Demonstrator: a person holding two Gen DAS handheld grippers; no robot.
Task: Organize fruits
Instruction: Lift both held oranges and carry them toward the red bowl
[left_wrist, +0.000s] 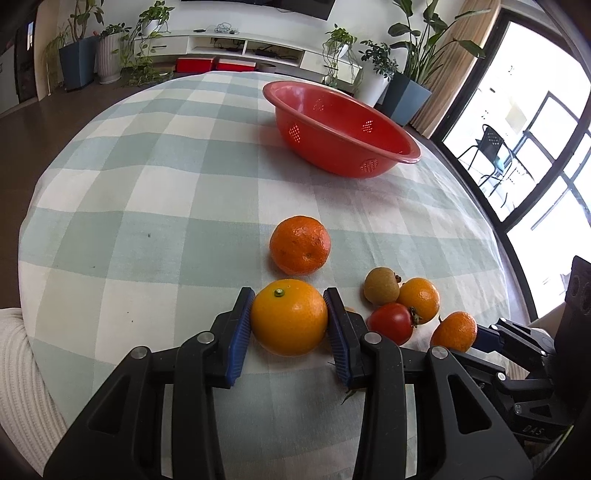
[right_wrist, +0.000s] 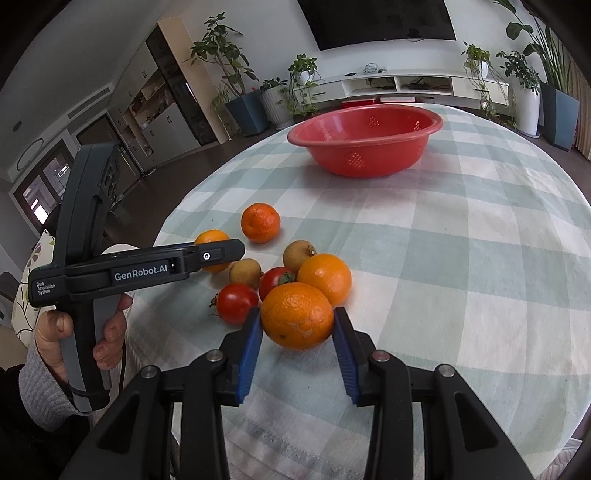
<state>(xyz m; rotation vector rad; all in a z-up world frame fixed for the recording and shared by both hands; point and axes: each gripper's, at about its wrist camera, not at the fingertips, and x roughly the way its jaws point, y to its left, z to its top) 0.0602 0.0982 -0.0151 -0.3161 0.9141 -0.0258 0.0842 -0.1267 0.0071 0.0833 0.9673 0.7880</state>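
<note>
My left tool (left_wrist: 289, 319) was clamped on the yellow-orange orange (left_wrist: 289, 316), its blue pads (left_wrist: 241, 328) pressing both flanks while the fruit sat low on the checked worktop (left_wrist: 147, 221), and my right tool (right_wrist: 297, 334) gripped a deeper-coloured orange (right_wrist: 297, 315) in the same way, pads tight on either side. Taking the red colander (right_wrist: 365, 142) as my landmark, both held fruits lay on the near side of it, well apart from it, with open cloth between. The rest of the pile sat just behind my right-hand orange, toward the colander: two tomatoes (right_wrist: 237, 302), two small brown fruits (right_wrist: 245, 272), another orange (right_wrist: 325, 277), and a lone mandarin (right_wrist: 260, 223) nearer the colander still. I judged the step in hand to be lifting both oranges and carrying them to the colander, which looked empty from what I could see of its inside. To do it well I wanted to raise each fruit straight up before travelling, since the right-hand orange touched a tomato and its neighbour and a sideways drag could set them rolling. I also meant to keep the two tools apart on the way, and to let go only low inside the rim.
</note>
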